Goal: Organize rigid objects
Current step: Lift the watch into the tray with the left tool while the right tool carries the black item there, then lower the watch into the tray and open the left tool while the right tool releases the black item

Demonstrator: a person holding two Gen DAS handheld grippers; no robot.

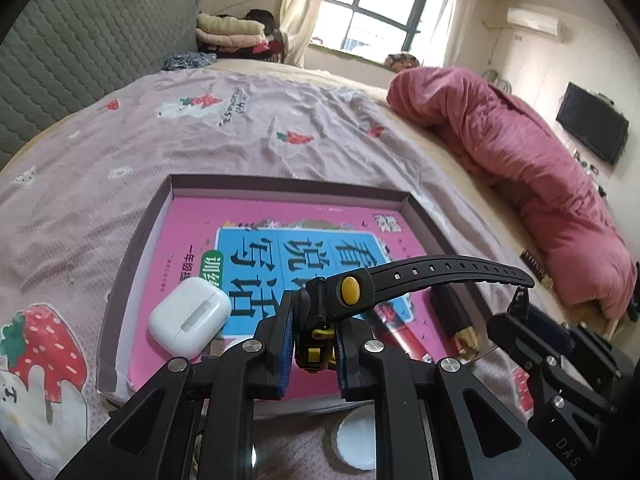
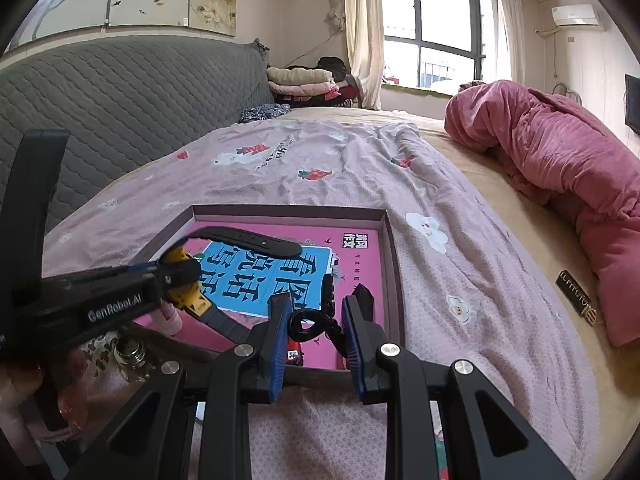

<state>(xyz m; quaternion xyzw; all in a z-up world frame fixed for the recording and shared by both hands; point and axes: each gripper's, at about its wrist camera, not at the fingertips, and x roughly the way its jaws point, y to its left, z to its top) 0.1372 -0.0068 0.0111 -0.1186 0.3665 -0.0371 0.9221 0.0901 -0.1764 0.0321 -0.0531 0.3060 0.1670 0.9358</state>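
Two grips: left jaws pinching watch (image 1: 320, 320) over tray (image 1: 280, 188), right jaws clasping beaded cord (image 2: 316, 324)

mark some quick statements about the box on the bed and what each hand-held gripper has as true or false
1. The left hand-held gripper is shut on a black and yellow watch. True.
2. The white earbud case lies on the bedsheet outside the box. False: it sits inside the box, on the pink book.
3. The right hand-held gripper is empty. False: it holds a black beaded string.
4. The box is on the bed's patterned sheet. True.
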